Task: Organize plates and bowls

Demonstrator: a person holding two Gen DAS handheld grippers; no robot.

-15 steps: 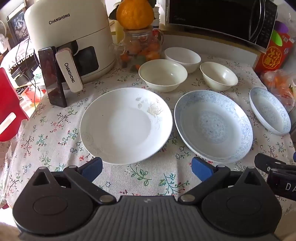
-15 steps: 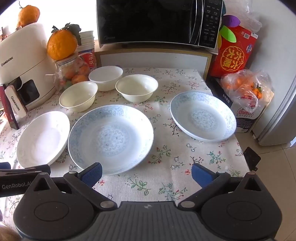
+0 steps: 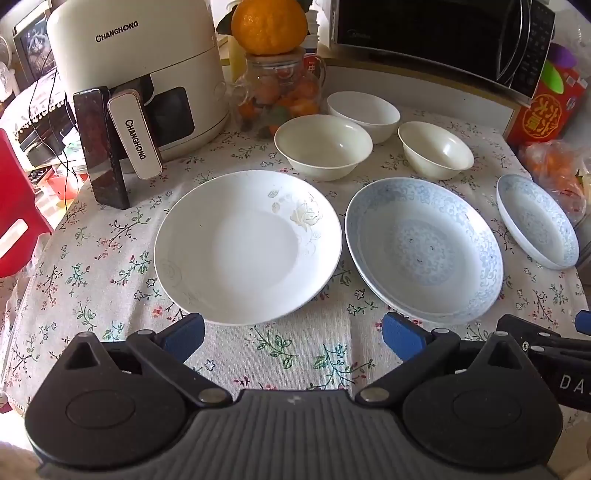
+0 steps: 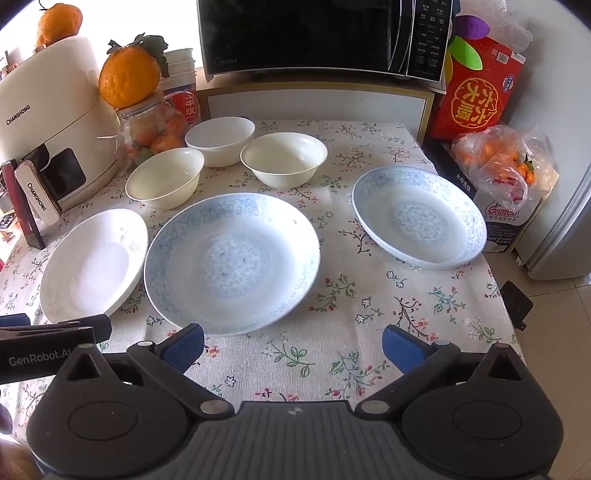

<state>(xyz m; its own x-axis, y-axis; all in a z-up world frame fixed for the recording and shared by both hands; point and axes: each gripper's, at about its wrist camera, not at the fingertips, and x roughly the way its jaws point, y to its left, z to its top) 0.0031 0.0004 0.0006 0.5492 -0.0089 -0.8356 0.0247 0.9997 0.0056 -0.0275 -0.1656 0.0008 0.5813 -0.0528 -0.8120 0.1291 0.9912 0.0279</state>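
Note:
A white plate [image 3: 240, 247] with a faint flower lies just ahead of my left gripper [image 3: 293, 338], which is open and empty above the near cloth. To its right is a large blue-patterned plate [image 3: 424, 251] [image 4: 231, 262], and a smaller blue plate [image 3: 537, 221] [image 4: 419, 218] lies far right. Three bowls stand behind: a cream one [image 3: 323, 146] [image 4: 164, 179], a white one [image 3: 364, 114] [image 4: 219, 140] and a cream one [image 3: 436, 149] [image 4: 284, 158]. My right gripper [image 4: 293, 345] is open and empty in front of the large blue plate. The white plate also shows in the right view [image 4: 92, 262].
A Changhong air fryer [image 3: 136, 74] stands back left, beside a glass jar [image 3: 279, 92] topped with an orange. A microwave [image 4: 325, 35] sits at the back, a red box [image 4: 480, 92] and a bag of oranges [image 4: 502, 162] at right. The table edge [image 4: 495, 280] drops off at right.
Both grippers have barely shifted; the plates and bowls have not moved.

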